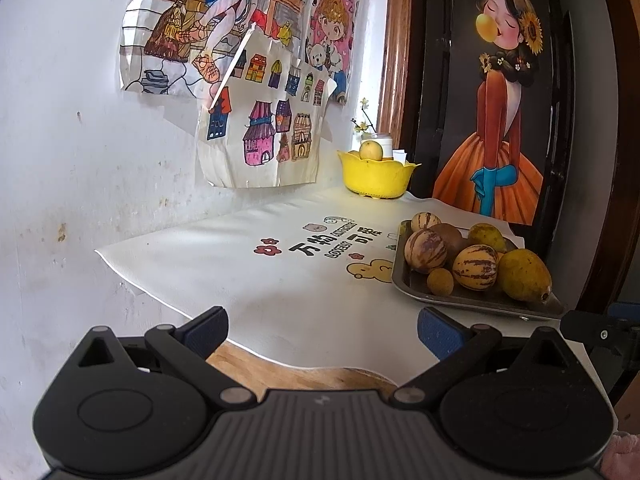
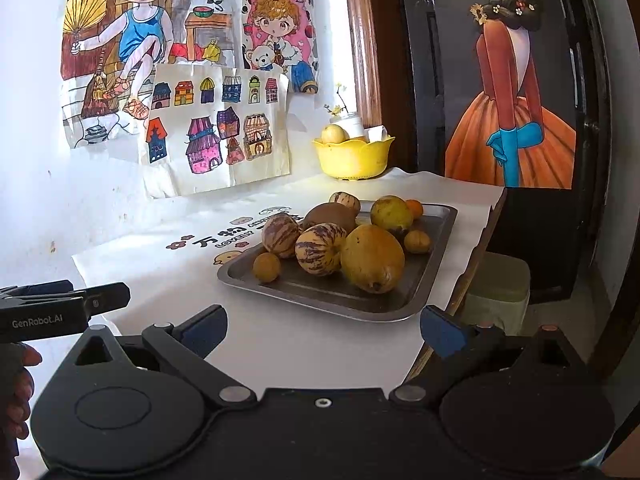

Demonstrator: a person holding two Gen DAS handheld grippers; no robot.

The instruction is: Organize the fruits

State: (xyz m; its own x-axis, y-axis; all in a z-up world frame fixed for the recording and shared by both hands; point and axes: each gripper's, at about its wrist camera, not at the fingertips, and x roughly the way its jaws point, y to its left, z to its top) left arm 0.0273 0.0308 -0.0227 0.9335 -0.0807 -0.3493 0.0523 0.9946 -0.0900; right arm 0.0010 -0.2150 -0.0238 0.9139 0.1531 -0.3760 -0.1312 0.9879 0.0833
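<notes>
A grey metal tray [image 2: 434,230] sits on the white cloth and holds several fruits: a big yellow mango [image 2: 372,258], striped melons [image 2: 318,250], a brown kiwi [image 2: 330,216] and small round fruits [image 2: 267,267]. The tray [image 1: 460,300] lies at the right in the left wrist view. A yellow bowl [image 2: 352,158] with one pale fruit [image 2: 334,134] stands at the back by the wall. My right gripper [image 2: 324,330] is open just short of the tray's near rim. My left gripper [image 1: 323,330] is open over the cloth, to the left of the tray. Both are empty.
The table's right edge [image 2: 480,240] drops off beside the tray, with a pale green stool [image 2: 496,288] below. Drawings [image 2: 216,132] hang on the white wall behind. A white jar [image 2: 354,124] stands behind the bowl. A dark door with a painting [image 2: 516,120] fills the right.
</notes>
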